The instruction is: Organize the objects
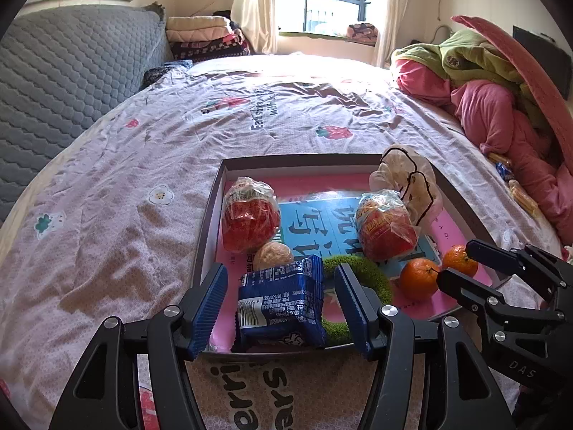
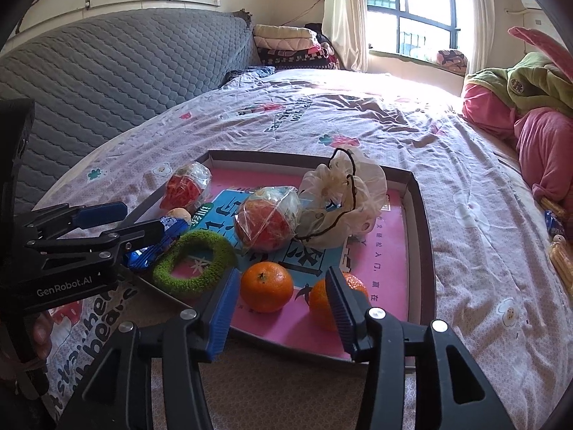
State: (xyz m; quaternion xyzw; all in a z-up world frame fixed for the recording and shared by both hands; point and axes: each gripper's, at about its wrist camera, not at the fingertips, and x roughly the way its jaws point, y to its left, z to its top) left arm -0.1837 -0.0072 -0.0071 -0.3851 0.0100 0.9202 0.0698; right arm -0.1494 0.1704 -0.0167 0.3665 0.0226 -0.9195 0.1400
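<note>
A shallow tray (image 1: 211,215) with a pink floor lies on the bed (image 1: 125,186), and both grippers hang over its near edge, pointing down into it. The left gripper (image 1: 281,304) has its blue pads spread wide on either side of a blue snack pack (image 1: 283,304) that lies in the tray's near left corner; there is a clear gap on each side, so nothing is gripped. Under and beside that pack sits a green fuzzy ring (image 2: 193,261), and just behind the pack a walnut (image 1: 275,256). The right gripper (image 2: 283,308) is parted too, its pads straddling the near right part of the tray: one orange (image 2: 266,286) lies just inside the left pad without touching it, and the second orange (image 2: 322,302) is partly hidden behind the right pad, so I cannot tell whether that pad touches it. Farther back are two wrapped red snacks, the left one (image 1: 250,218) by the tray's wall and the other (image 1: 386,229) towards the middle, leaning against a crumpled pale drawstring pouch (image 2: 343,204). Pink and green bedding (image 1: 494,107) is heaped on the right side of the bed.
</note>
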